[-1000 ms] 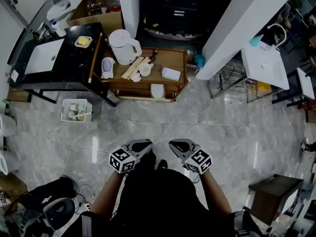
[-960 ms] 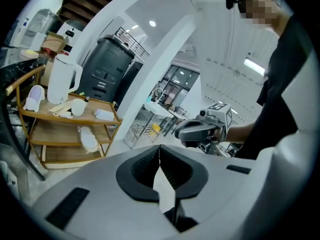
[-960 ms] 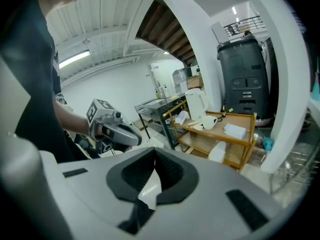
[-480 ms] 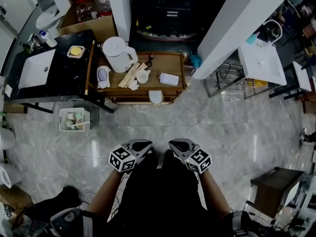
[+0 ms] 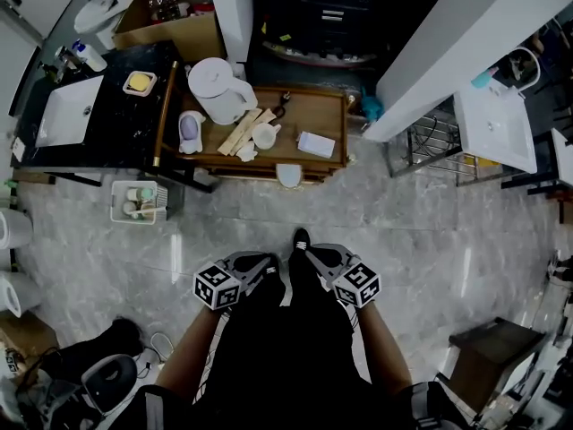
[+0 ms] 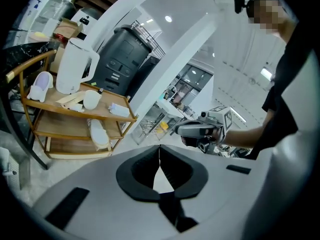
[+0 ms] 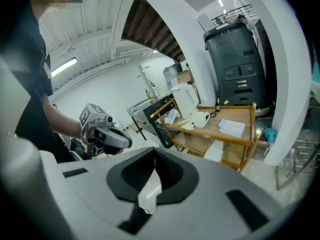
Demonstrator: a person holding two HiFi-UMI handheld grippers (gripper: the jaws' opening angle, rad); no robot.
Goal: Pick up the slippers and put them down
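Note:
A pale lilac slipper (image 5: 190,125) lies on the top shelf of the wooden cart (image 5: 329,106), left of the kettle; in the gripper views this slipper (image 6: 41,84) (image 7: 171,116) shows at the same spot. A white slipper (image 5: 287,176) (image 6: 99,132) rests on the cart's lower shelf. My left gripper (image 5: 270,264) (image 6: 159,146) and right gripper (image 5: 310,254) (image 7: 154,149) are held side by side at waist height, well short of the cart, both shut with nothing between the pads. Each gripper view shows the other gripper beside it.
A white kettle (image 5: 218,88), a mug (image 5: 263,135) and a folded cloth (image 5: 313,144) share the cart's top. A black counter with a sink (image 5: 67,110) stands left, a white basket (image 5: 136,201) on the floor below it. A white pillar (image 5: 466,43), wire rack (image 5: 430,155) and dark stool (image 5: 488,348) stand right.
Both grippers have moved a little forward toward the cart and stayed shut. The person's foot now shows stepping out between them.

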